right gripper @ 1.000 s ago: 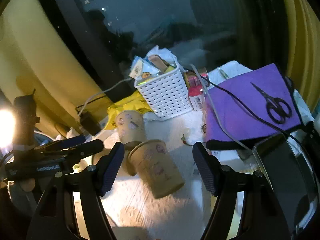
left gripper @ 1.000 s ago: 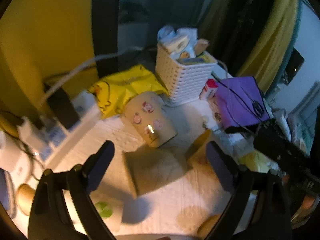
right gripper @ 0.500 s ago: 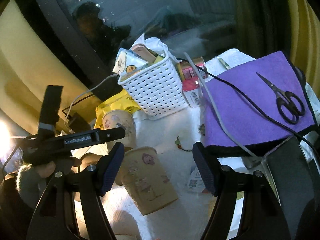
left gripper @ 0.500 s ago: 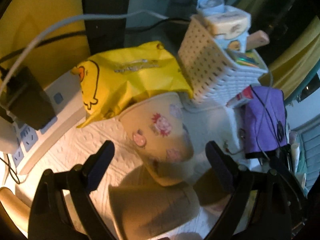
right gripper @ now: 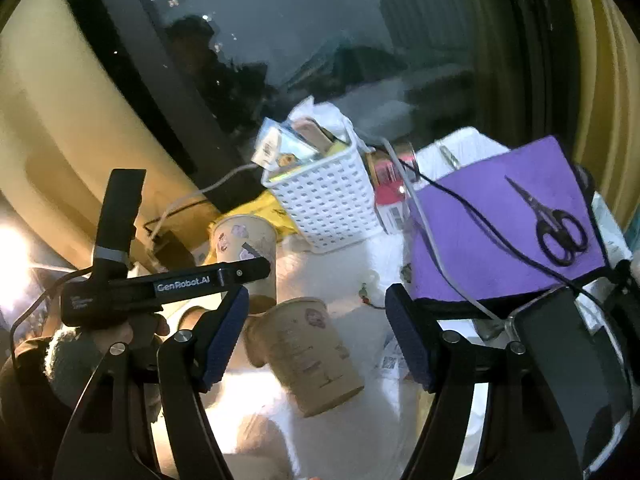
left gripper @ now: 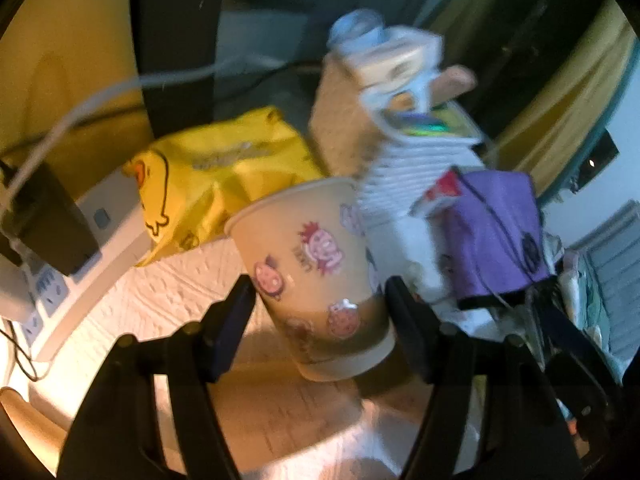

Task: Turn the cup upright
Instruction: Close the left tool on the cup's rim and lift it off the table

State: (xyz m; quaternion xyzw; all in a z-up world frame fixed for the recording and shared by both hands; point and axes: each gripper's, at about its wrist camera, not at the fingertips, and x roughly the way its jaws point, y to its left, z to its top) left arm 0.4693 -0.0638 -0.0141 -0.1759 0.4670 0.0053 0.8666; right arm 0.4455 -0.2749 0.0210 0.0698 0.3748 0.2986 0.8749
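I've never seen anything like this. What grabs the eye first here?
A paper cup with cartoon stickers sits between the left tongs, rim up and tilted. A second cup lies on its side between the open right tongs. Behind are a white basket and a purple cloth with scissors.

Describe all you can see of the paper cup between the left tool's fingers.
The paper cup is tan, printed with small pink cartoon stickers. Its wide rim faces up and tilts toward the yellow duck bag; the narrow base is low. The left tool flanks it on both sides near the base; contact looks likely, but blur hides it. The inside is not visible.
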